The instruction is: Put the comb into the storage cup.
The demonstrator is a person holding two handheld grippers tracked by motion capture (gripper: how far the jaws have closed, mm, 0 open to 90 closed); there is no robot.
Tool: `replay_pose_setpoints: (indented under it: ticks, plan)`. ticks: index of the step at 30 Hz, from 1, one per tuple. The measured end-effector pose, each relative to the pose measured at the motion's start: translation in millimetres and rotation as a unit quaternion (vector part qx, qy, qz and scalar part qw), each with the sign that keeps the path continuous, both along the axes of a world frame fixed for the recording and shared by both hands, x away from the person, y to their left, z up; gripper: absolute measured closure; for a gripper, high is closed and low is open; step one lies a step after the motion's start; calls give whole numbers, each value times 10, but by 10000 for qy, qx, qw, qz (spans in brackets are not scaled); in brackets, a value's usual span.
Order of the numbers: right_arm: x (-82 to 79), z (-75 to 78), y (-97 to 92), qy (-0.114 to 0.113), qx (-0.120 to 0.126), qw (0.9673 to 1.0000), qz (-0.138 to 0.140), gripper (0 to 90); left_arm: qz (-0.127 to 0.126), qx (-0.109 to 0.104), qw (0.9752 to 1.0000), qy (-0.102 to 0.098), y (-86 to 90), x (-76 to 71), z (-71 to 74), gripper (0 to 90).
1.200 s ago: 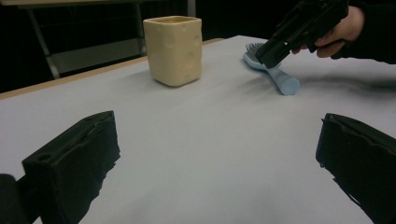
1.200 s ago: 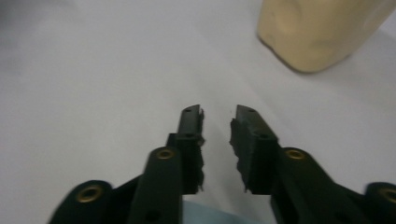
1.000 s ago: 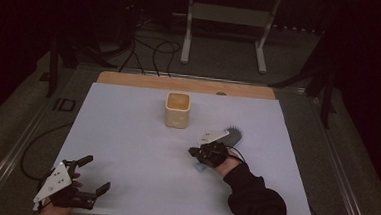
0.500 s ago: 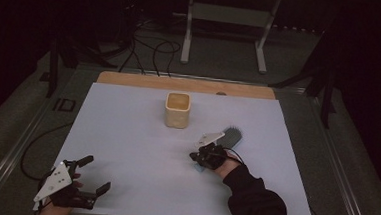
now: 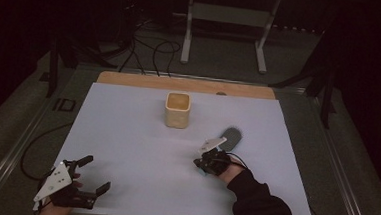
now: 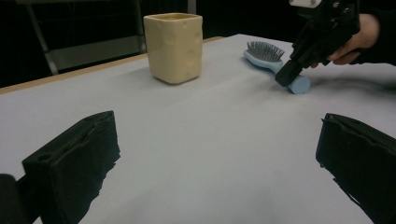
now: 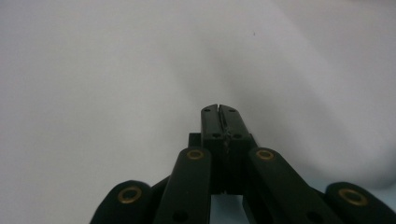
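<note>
Not much changed from a second ago: right gripper [image 5: 201,163] drifted slightly toward 6 o'clock, jaws clenched on nothing. The hairbrush [image 5: 230,138] lies flat on the surface [image 5: 127,133], its handle end touching the jaw tips in the left gripper view. Cream cup [image 5: 178,109] at 11 o'clock from it, nothing blocking. Left gripper [image 5: 91,176] jaws wide open, empty
</note>
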State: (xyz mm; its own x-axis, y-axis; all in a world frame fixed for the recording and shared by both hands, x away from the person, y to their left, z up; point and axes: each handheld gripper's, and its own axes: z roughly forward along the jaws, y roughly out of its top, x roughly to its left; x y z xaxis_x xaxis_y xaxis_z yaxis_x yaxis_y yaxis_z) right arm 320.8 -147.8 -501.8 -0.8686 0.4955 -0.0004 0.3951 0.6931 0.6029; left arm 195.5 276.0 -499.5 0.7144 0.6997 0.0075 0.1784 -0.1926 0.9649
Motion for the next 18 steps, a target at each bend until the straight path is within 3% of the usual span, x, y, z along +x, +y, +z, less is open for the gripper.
replay_pose_setpoints:
  ticks: [18]
  plan:
    - [-285, 1, -470, 127, 34, 9993, -349, 900, -13, 31, 10000, 0, -9, 2, -1, 0]
